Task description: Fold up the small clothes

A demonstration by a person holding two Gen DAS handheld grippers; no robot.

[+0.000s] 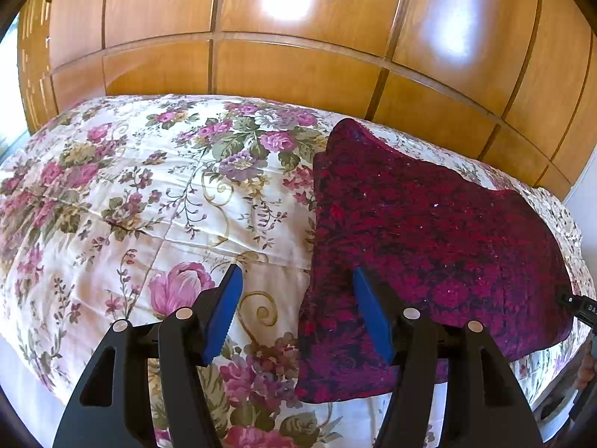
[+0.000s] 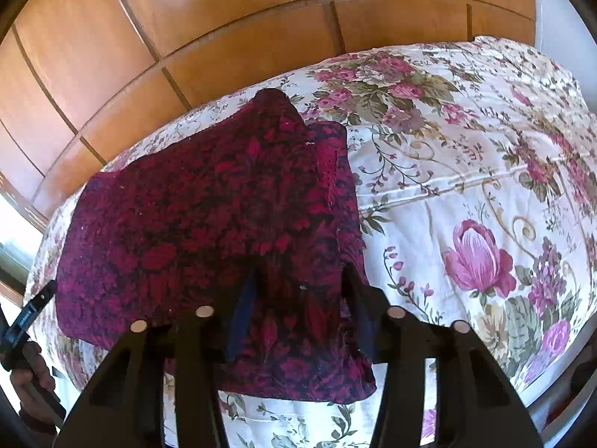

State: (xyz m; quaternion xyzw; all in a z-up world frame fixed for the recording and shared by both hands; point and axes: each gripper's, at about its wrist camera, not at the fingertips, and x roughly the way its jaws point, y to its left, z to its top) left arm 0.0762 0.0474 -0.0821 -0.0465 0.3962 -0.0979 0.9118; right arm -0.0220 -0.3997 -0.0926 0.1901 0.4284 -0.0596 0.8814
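Note:
A dark red and magenta patterned garment (image 1: 429, 231) lies flat on the floral bedspread (image 1: 149, 194), with a narrower flap reaching toward the far side. My left gripper (image 1: 296, 268) is open at the garment's left edge: one blue pad hangs over bare bedspread, the other over the cloth. In the right wrist view the garment (image 2: 194, 216) fills the left half. My right gripper (image 2: 300, 267) hovers low over its near right part, pads apart, with flat cloth between them and the garment's right edge by the right finger. Nothing is pinched.
A wall of wooden wardrobe doors (image 1: 298, 67) stands behind the bed. The bedspread's near edge (image 2: 317, 425) drops off just below the garment. A hand (image 2: 30, 380) holding the other gripper's handle shows at the left rim of the right wrist view.

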